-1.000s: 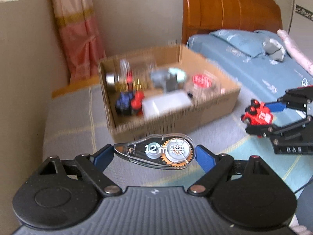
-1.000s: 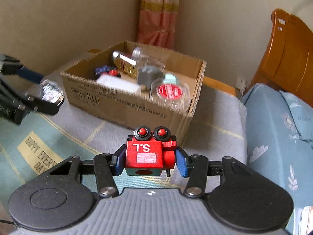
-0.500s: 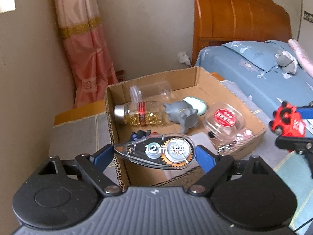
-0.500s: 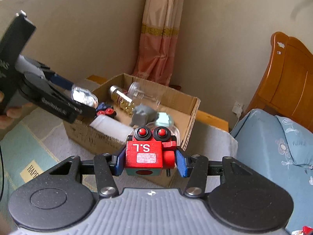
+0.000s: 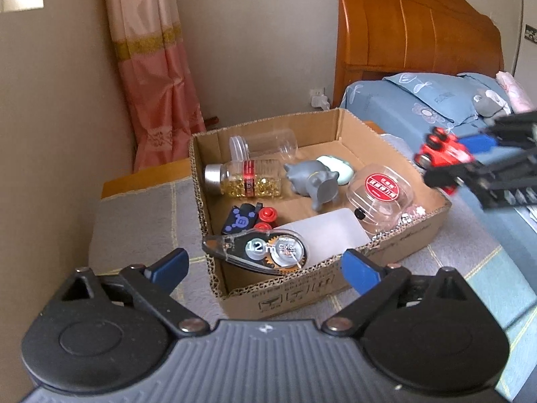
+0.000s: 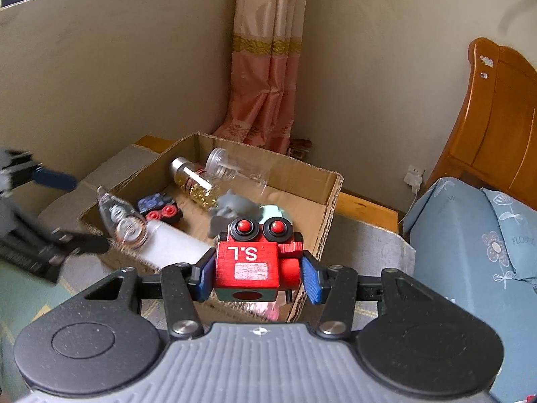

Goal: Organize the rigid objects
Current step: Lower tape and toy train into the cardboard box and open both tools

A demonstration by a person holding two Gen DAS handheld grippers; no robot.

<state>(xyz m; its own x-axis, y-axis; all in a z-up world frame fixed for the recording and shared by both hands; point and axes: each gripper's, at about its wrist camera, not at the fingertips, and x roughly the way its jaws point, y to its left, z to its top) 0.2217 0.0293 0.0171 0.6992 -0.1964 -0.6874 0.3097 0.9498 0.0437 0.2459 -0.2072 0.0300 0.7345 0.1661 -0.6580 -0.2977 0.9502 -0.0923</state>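
Left gripper (image 5: pixel 265 265): fingers now spread wide — half a second ago they clamped the correction tape (image 5: pixel 260 250); it has been let go.
Correction tape: free, at the near left corner of the cardboard box (image 5: pixel 335 282), apparently dropping in or resting on the rim; cannot tell which.
Right gripper (image 6: pixel 256 277): still closed on the red toy robot (image 6: pixel 250 262), held above the box's near right edge — likely next in.

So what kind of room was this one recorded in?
Most likely a home bedroom. A wooden headboard stands over a bed with blue floral bedding, and a pink curtain hangs in the corner. The cardboard box being filled sits on a grey cloth-covered surface beside the bed.
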